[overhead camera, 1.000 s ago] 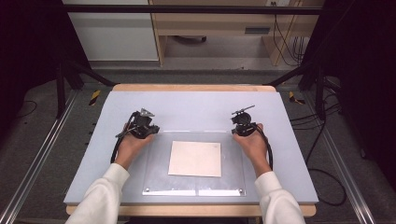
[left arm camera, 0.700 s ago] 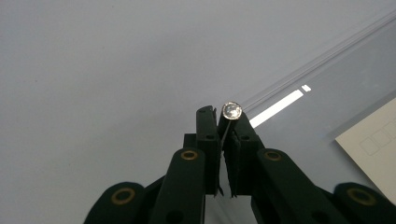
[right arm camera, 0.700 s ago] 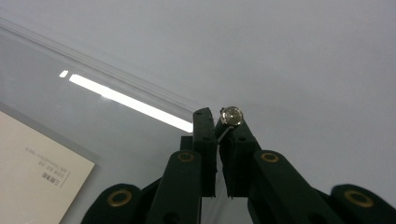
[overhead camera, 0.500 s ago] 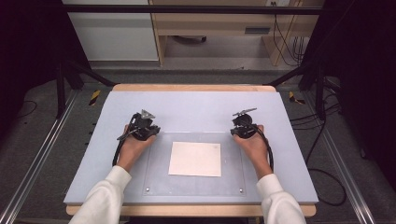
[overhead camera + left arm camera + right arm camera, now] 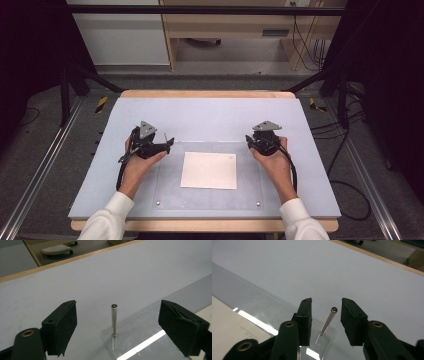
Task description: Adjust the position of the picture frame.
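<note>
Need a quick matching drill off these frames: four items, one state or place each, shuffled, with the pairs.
Items:
1. left gripper
2. right gripper
3. sheet of paper
4. clear plate

States:
A. lies flat on the clear plate
B. fingers wide apart around a metal pin
C. lies on the grey table mat
D. fingers narrowly apart around a pin

Pairs: 1-B, 2-D, 3-A, 4-C

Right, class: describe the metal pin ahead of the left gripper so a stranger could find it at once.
Start at the grey table, then the clear plate in its middle, under the white sheet. The pin stands upright on that plate's far left corner, between the open left gripper jaws; its twin stands at the far right corner.
</note>
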Demonstrator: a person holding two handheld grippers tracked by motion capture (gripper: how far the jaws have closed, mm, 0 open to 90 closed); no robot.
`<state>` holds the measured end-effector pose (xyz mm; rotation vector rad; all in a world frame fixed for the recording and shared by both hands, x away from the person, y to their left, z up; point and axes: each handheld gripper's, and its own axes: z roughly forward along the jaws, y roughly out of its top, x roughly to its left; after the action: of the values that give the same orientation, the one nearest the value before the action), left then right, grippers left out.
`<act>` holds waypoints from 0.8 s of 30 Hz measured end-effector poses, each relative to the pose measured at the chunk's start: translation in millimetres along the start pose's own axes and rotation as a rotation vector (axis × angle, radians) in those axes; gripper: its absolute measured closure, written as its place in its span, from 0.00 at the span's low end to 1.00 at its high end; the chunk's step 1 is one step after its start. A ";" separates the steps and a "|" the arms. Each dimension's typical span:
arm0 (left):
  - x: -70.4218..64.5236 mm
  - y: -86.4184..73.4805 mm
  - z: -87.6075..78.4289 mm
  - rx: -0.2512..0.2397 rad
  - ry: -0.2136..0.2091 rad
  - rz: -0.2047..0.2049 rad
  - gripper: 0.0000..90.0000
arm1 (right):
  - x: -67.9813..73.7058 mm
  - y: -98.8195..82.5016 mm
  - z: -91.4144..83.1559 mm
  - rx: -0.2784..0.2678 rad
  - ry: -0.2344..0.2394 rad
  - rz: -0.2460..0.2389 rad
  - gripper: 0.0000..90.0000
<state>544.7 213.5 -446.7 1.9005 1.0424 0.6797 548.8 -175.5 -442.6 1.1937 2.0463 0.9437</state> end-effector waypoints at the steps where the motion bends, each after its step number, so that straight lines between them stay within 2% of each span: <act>1: -1.2 -0.8 0.9 -0.009 -0.002 -0.007 0.14 | 0.5 -0.2 1.6 0.000 0.002 0.009 0.72; 4: -4.0 -2.5 2.7 -0.020 -0.009 -0.003 0.14 | 1.4 -1.7 6.6 0.017 -0.005 0.022 0.76; 5: -4.4 -2.7 3.2 -0.023 -0.014 -0.002 0.17 | 1.9 -2.3 7.5 0.018 -0.004 0.024 0.78; 7: -5.2 -2.6 5.4 -0.014 0.000 0.010 0.33 | 1.3 -3.2 7.8 0.008 -0.003 0.043 0.80; 8: -4.7 -2.8 7.1 -0.007 -0.009 0.007 0.33 | 1.3 -3.2 7.8 0.008 -0.003 0.043 0.80; 9: -3.8 -3.4 9.3 -0.004 -0.011 0.004 0.44 | 1.2 -3.5 8.4 0.009 -0.002 0.043 0.81; 11: -2.7 -4.5 14.5 0.009 0.004 -0.017 0.53 | 1.2 -3.6 8.9 0.010 -0.005 0.047 0.83; 12: -2.3 -4.7 15.8 0.011 0.002 -0.019 0.64 | 0.6 -3.5 9.1 0.008 -0.006 0.052 0.84; 13: -2.1 -4.7 17.4 0.008 0.017 -0.023 0.67 | 0.4 -3.4 9.0 0.009 -0.007 0.056 0.85; 14: -1.8 -4.6 18.9 0.006 0.029 -0.034 0.79 | -0.3 -3.5 9.4 0.005 -0.005 0.056 0.87; 17: -1.9 -4.4 24.0 0.028 0.037 -0.048 0.88 | -1.8 -3.8 9.6 0.006 -0.008 0.067 0.92; 18: -2.4 -4.3 25.4 0.034 0.048 -0.050 0.88 | -2.4 -3.9 9.7 0.006 -0.008 0.068 0.93; 19: -2.4 -3.9 25.5 0.036 0.059 -0.055 0.93 | -3.2 -4.0 9.7 0.006 -0.005 0.072 0.94; 24: -2.0 -2.5 24.5 0.047 0.057 -0.080 0.94 | -4.7 -4.4 10.0 0.001 0.008 0.081 0.95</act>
<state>561.3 202.4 -461.1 1.8778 1.1731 0.6716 556.3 -178.4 -451.3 1.2843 2.0181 0.9872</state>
